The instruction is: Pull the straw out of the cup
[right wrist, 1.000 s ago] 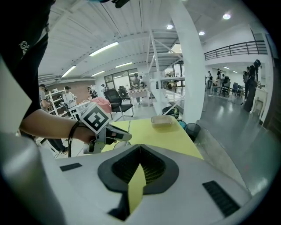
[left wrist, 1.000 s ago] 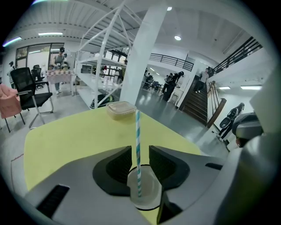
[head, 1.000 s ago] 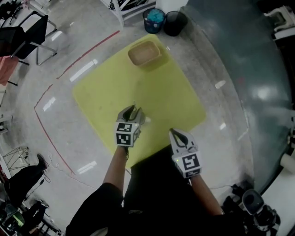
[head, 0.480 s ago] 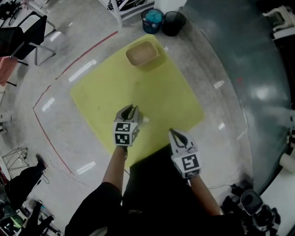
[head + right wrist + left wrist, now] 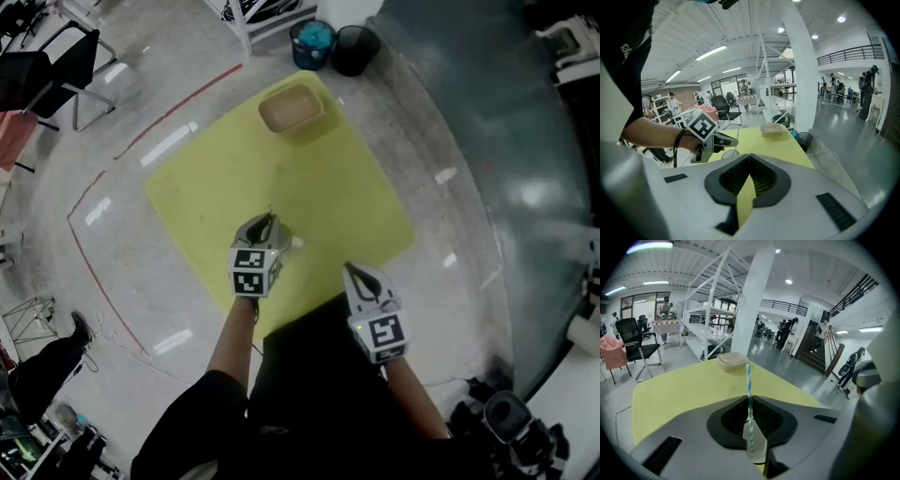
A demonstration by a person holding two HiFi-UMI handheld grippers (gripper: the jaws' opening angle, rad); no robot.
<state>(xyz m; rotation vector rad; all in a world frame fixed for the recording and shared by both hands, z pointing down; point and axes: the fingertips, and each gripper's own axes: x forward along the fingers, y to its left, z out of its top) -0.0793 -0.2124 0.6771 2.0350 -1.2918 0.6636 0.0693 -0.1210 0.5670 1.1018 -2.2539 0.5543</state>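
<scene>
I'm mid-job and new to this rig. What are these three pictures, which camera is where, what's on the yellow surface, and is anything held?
There is no robot arm here: a person holds a two-jaw gripper in each hand. The top-down picture comes from a camera on the person's head. It looks down at the left gripper and the right gripper over a yellow table. The other two pictures come from a camera riding on each gripper, looking along its jaws. On the table are a lidded tan container at the far end and a clear cup under the left gripper. The left jaws have just been closing and now pinch the striped straw rising from the cup. The right jaws are shut on nothing.
</scene>
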